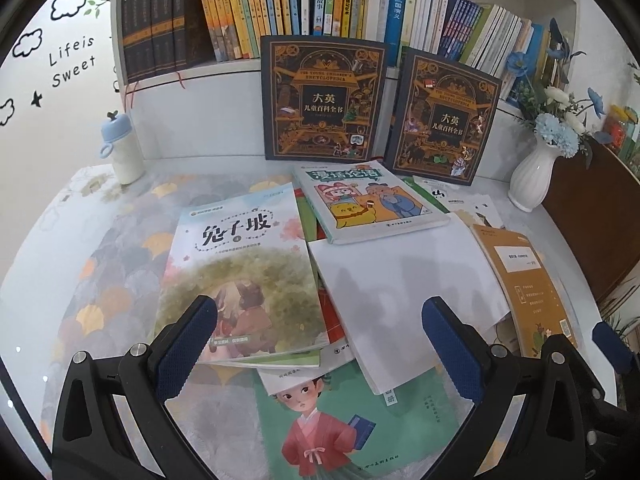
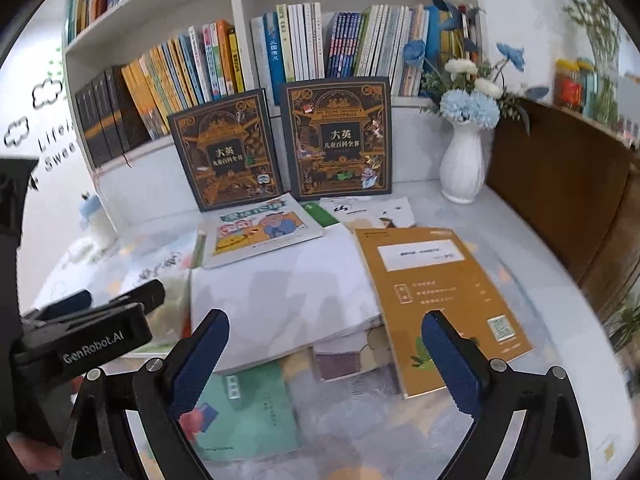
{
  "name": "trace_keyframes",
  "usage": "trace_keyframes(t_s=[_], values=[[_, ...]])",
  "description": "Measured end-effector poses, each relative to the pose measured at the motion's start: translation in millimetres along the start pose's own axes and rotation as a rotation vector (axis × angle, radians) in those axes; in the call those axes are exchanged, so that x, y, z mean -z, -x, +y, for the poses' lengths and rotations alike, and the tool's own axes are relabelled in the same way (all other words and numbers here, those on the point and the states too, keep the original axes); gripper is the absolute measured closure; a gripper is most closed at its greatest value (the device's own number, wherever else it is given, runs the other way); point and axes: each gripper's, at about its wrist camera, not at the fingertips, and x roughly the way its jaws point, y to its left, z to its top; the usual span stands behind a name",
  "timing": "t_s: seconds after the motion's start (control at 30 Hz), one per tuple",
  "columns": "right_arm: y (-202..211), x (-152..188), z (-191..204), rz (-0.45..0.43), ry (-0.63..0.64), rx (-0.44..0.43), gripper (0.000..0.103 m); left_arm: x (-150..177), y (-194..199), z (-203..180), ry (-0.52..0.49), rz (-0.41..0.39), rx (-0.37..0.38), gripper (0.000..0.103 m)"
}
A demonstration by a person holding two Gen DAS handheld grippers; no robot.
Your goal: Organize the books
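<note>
Both claws, left claw (image 1: 318,344) and right claw (image 2: 326,354), are held open above overlapping glossy paperback books (image 1: 240,276); covers could be slid off or creased.

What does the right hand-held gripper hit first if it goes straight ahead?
Probably the white book or the orange book overlapping it; the right hand-held gripper, open, points down at their near edges. Depth is unclear.

Loose books are lying scattered and overlapping across your frame.

Centre-left, the rabbit-hill book (image 1: 240,276) is lying face up; a plain white book (image 1: 404,292) is overlapping the green girl-cover book (image 1: 344,428) at the bottom. The comic book (image 1: 368,204) is sitting above centre, the orange book (image 1: 528,288) at right, and two dark encyclopedias (image 1: 320,100) are standing upright at the top.
</note>
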Motion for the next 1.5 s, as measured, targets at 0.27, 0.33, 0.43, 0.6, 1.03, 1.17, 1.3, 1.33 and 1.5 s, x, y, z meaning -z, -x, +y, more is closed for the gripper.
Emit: trace_keyframes(t_s=[0.27,0.33,0.43,0.6,1.03,1.17,1.3,1.33,1.5], values=[[-5.4,5.4,2.8,0.010,-0.001,0.027,0.006,-1.4,4.0,-0.8,0.010,-0.018,0.018,0.001],[-6.7,6.3,3.5,0.014,-0.006,0.023,0.006,-1.5,2.0,0.0,0.011,-0.012,0.009,0.001],[-9.5,7.0,1.0,0.036,-0.028,-0.019,0.006,-1.2,-0.9,1.6,0.017,-0.003,0.008,0.001],[-9.2,7.6,-0.7,0.030,-0.028,-0.012,0.006,-0.9,-1.5,2.2,0.015,-0.007,0.003,0.001],[-13.0,9.3,-1.9,0.055,-0.039,-0.027,0.010,0.3,-1.8,-0.1,0.000,-0.011,0.012,0.001],[-13.0,9.8,-1.4,0.057,-0.038,-0.032,0.010,0.3,-1.2,-1.1,-0.005,-0.013,0.005,0.001],[-12.4,10.1,-1.5,0.055,-0.037,-0.036,0.010,-0.2,-1.7,-0.1,0.002,-0.011,0.003,0.001],[-12.4,10.0,-1.1,0.056,-0.037,-0.035,0.010,-0.4,-2.0,0.6,0.006,-0.010,0.003,0.001],[-10.7,10.2,0.3,0.052,-0.032,-0.030,0.010,-1.3,-2.1,2.2,0.005,-0.010,-0.002,0.001]])
